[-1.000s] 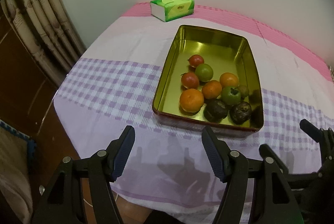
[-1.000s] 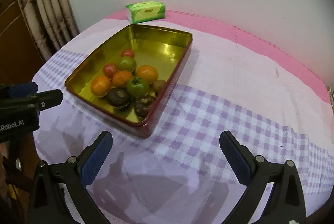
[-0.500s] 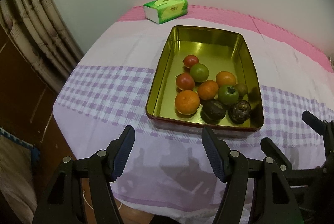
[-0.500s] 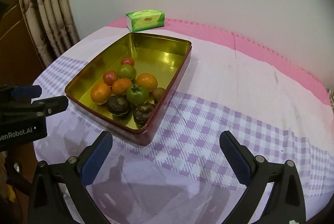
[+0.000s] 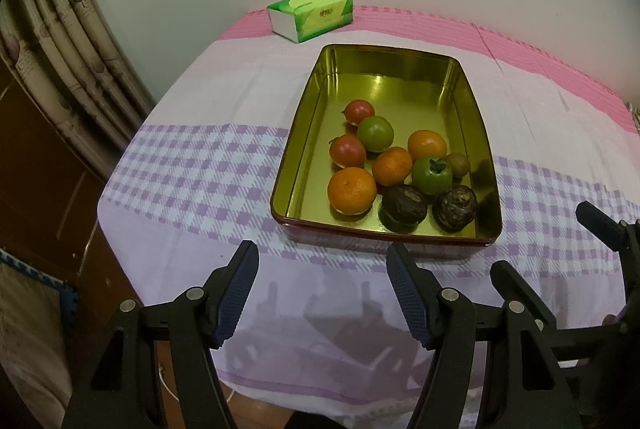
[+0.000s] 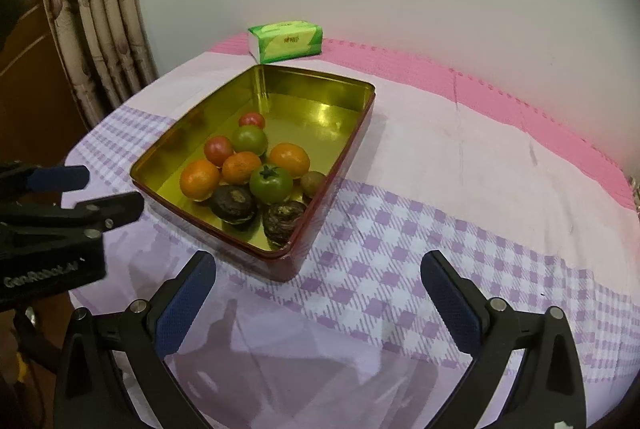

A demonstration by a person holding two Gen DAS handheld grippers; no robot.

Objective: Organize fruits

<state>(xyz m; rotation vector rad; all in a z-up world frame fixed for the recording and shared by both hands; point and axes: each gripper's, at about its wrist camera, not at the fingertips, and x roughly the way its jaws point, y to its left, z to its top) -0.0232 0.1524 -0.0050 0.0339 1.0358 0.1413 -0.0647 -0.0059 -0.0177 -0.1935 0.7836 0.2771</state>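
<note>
A gold metal tin (image 5: 304, 133) (image 6: 188, 121) with a red outside stands on the cloth-covered table. It holds several fruits: oranges (image 5: 352, 190) (image 6: 199, 178), red tomatoes (image 5: 347, 150) (image 6: 218, 150), green tomatoes (image 5: 431, 174) (image 6: 271, 184), two dark brown fruits (image 5: 403, 207) (image 6: 234, 202) and a small kiwi (image 5: 457, 164) (image 6: 313, 182). My left gripper (image 5: 322, 269) is open and empty, short of the tin's near wall. My right gripper (image 6: 318, 277) is open and empty, above the cloth near the tin's near right corner.
A green tissue pack (image 5: 311, 15) (image 6: 285, 40) lies at the back of the table by the wall. A curtain (image 5: 68, 61) hangs at the left. The table's left edge (image 5: 120, 173) drops to dark furniture. Checked cloth (image 6: 460, 229) lies right of the tin.
Both grippers have pulled back and risen slightly, so the tin and table look a little farther away. The fruits have not moved. Both grippers stay open.
</note>
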